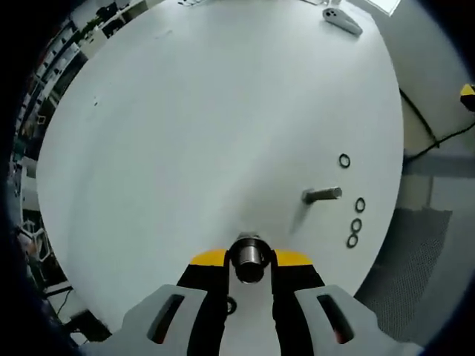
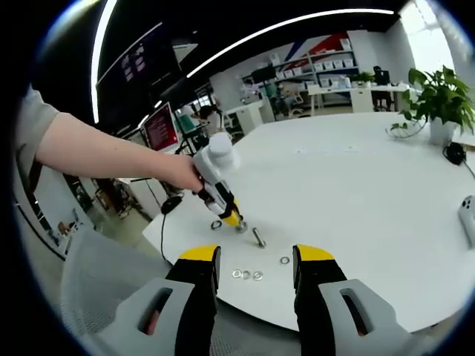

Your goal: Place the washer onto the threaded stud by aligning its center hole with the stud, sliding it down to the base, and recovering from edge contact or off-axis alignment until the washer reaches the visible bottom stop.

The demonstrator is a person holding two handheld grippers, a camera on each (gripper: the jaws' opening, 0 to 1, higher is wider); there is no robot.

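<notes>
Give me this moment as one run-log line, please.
left gripper: shut on stud | right gripper: open, empty | four washers loose on table | second stud lying flat

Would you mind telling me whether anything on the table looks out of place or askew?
One thing: a threaded stud lies on its side on the white table beside four loose washers, rather than standing upright. The left gripper holds another stud.
</notes>
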